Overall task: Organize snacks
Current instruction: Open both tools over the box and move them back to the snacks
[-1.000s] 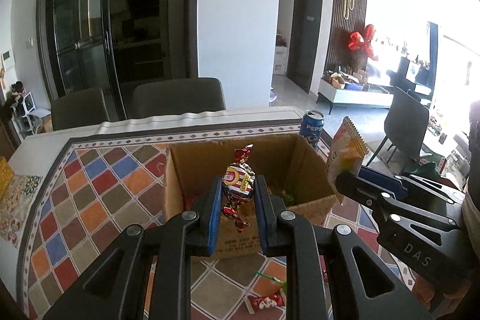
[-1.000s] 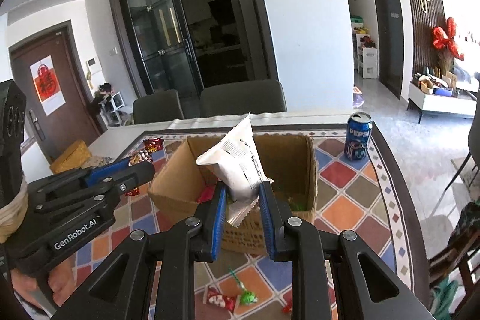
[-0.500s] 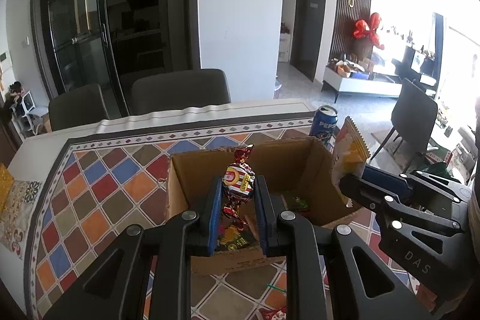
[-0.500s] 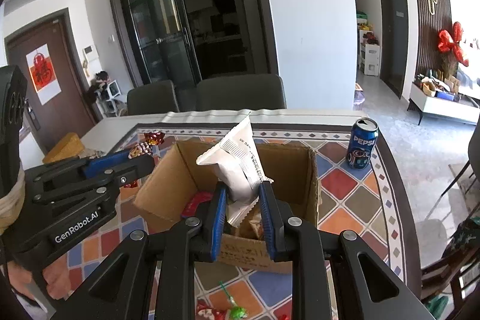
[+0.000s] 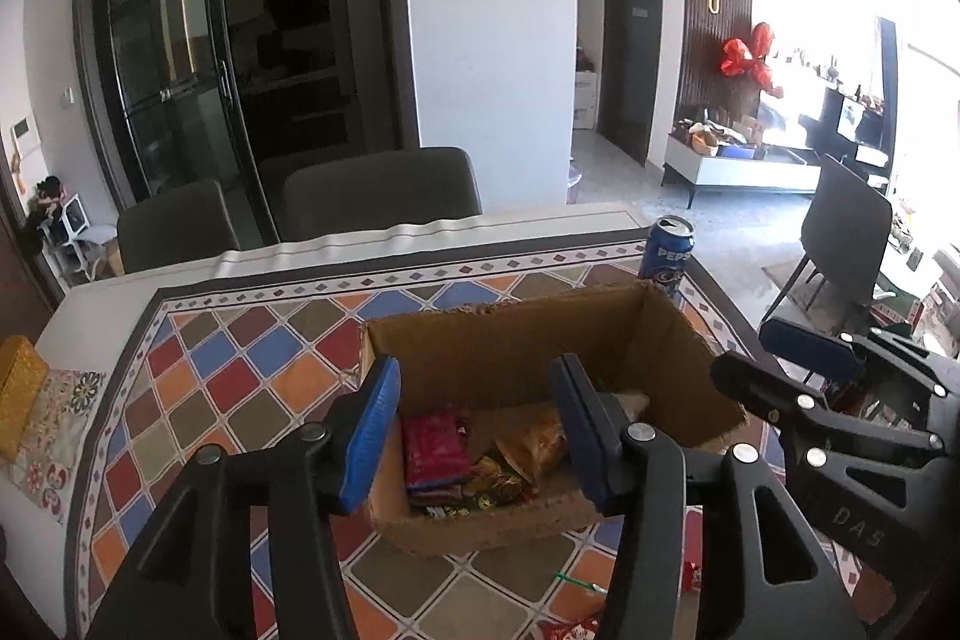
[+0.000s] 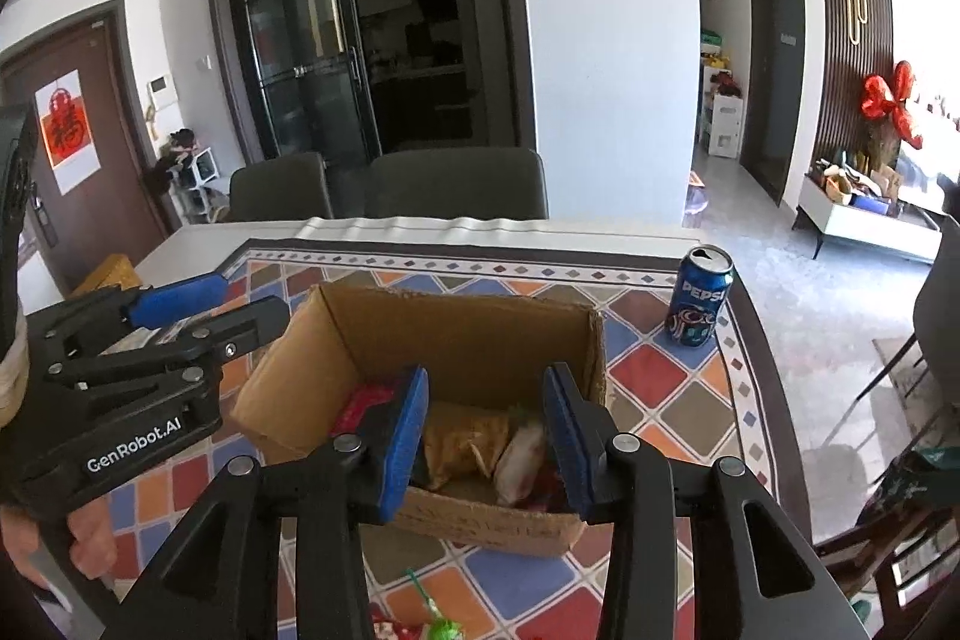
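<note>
Left gripper (image 5: pixel 477 433) and right gripper (image 6: pixel 486 439), jaws spread wide and empty, hover over cardboard box (image 5: pixel 528 340); Pepsi can (image 6: pixel 699 303) at 2 o'clock

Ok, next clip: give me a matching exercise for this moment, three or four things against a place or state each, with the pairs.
Things:
1. blue Pepsi can
2. brown cardboard box
3. left gripper
4. green-wrapped candy

Places or states:
A. on the tablecloth in front of the box
B. open, nothing between its fingers
C. upright beyond the box's far right corner
D. holds snack packets

Pairs: 1-C, 2-D, 3-B, 4-A
</note>
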Demonstrator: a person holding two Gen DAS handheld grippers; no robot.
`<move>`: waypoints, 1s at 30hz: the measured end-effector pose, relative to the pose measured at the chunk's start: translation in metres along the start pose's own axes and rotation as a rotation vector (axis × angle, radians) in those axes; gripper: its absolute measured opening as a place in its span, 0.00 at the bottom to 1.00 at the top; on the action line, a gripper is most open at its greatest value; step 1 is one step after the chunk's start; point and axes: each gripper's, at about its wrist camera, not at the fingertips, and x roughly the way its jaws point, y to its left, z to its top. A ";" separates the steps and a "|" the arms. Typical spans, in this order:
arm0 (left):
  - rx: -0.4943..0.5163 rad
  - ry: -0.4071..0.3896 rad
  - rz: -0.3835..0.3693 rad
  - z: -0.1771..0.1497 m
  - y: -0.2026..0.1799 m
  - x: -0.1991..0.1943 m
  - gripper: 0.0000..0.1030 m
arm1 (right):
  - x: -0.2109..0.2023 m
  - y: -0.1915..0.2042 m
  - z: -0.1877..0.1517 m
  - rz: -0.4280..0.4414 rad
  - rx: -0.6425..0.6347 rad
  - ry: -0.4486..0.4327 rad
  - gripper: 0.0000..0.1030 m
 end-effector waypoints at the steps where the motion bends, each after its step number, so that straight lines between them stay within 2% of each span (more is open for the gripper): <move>1: 0.003 -0.005 -0.002 -0.002 -0.001 -0.003 0.51 | -0.003 0.000 -0.001 -0.001 -0.003 -0.003 0.40; 7: 0.026 -0.031 -0.021 -0.017 -0.013 -0.022 0.56 | -0.027 -0.002 -0.011 0.000 -0.008 -0.037 0.46; 17: 0.093 -0.051 -0.064 -0.041 -0.045 -0.041 0.59 | -0.056 -0.013 -0.036 -0.010 -0.018 -0.054 0.50; 23: 0.121 -0.023 -0.096 -0.058 -0.060 -0.038 0.60 | -0.060 -0.022 -0.055 -0.006 -0.022 -0.022 0.50; 30: 0.125 0.051 -0.136 -0.082 -0.071 -0.022 0.60 | -0.050 -0.032 -0.079 -0.013 -0.023 0.049 0.50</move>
